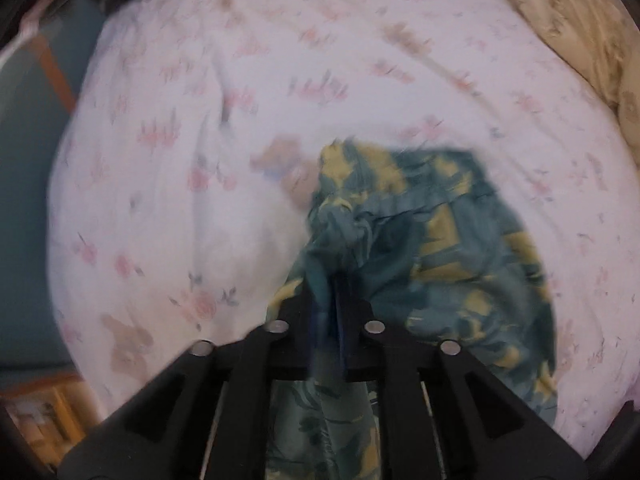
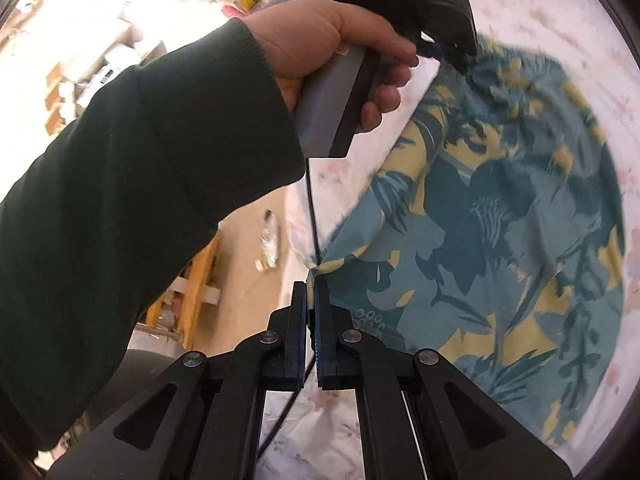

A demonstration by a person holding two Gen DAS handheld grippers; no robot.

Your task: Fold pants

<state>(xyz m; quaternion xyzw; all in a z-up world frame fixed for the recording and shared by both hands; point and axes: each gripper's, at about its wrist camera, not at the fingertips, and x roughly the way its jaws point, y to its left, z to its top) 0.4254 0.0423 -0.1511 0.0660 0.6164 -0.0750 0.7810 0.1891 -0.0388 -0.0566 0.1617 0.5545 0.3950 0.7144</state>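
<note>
Pants [image 2: 500,220], teal-and-yellow floral, spread on bed sheet [image 1: 280,60] toward 1 o'clock of right gripper [image 2: 311,280], clenched on hem corner; left gripper [image 1: 332,280] grasping bunched cloth at 12 o'clock.

1. A bed sheet [image 1: 280,80], white with small pink flowers, covers the bed and lies in soft wrinkles.
2. A cream quilt [image 1: 580,40] is bunched at the far right corner of the bed.
3. A pale floor [image 2: 248,240] beside the bed has a small crumpled wrapper [image 2: 269,240] lying on it.
4. Wooden shelves [image 2: 80,76], blurred and brightly lit, stand beyond the bed.
</note>
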